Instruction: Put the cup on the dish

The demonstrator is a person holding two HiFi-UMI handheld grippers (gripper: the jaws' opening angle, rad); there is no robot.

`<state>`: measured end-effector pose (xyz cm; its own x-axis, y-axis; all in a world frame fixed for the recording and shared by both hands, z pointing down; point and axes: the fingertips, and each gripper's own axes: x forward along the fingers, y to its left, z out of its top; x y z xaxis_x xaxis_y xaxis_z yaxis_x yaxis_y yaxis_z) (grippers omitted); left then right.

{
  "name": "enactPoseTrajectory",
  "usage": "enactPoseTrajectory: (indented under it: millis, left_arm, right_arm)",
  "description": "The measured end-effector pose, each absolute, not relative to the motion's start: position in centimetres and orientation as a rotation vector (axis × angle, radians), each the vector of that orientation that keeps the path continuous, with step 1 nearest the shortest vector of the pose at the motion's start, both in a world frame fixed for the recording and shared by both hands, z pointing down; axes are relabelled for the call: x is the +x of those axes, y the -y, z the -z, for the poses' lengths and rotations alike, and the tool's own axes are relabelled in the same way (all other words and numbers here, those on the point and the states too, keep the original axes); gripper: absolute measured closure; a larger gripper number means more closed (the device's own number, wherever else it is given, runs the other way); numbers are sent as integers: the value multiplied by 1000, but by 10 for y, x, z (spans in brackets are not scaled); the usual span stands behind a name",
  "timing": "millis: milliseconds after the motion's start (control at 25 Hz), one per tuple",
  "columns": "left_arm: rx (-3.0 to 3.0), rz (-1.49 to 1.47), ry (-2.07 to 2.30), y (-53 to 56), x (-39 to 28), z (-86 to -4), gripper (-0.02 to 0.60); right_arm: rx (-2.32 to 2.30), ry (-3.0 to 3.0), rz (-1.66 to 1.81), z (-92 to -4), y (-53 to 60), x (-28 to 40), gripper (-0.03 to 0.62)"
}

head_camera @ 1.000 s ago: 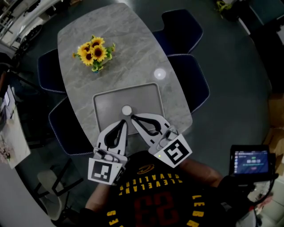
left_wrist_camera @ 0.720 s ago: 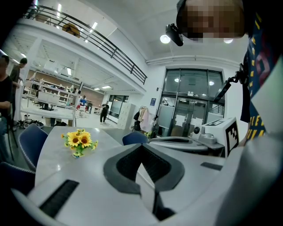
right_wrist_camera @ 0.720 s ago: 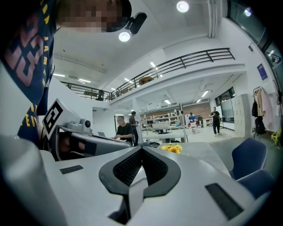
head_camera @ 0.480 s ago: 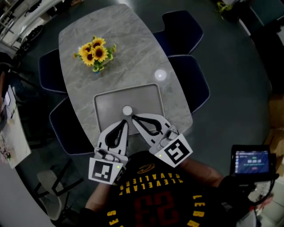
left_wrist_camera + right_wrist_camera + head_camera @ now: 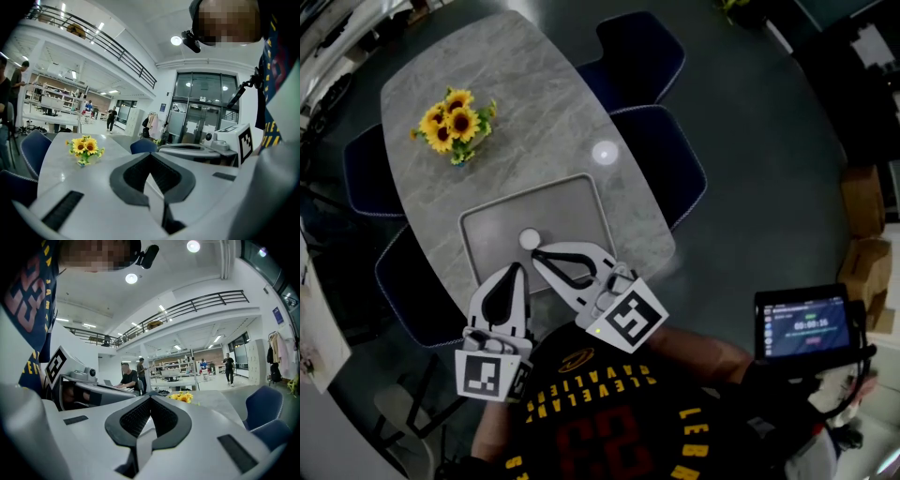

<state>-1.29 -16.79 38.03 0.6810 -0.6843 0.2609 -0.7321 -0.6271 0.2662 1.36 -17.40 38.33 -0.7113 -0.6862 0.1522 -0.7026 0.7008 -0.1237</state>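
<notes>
Low at centre of the head view, my left claw (image 5: 513, 271) and right claw (image 5: 537, 254) are both closed, empty; nudged forward so, the right would knock the small white cup (image 5: 529, 239) across its grey tray (image 5: 572, 202).

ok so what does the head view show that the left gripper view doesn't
only the head view: the grey tray, a small white cup on it, a white disc further out on the marble table, and a lit screen at right.
only the left gripper view: the hall behind, with a balcony railing, glass doors and people far back.
both: the sunflowers, the table, blue chairs and the right tool.
</notes>
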Motion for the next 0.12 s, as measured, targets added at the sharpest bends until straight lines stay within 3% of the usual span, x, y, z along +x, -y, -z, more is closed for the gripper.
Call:
enactPoseTrajectory:
  millis: [120]
  left_arm:
    - [2545,-210,1152,167,-19,-380,580]
  right_arm:
    - [1152,2873,-278,-377,176,7,586]
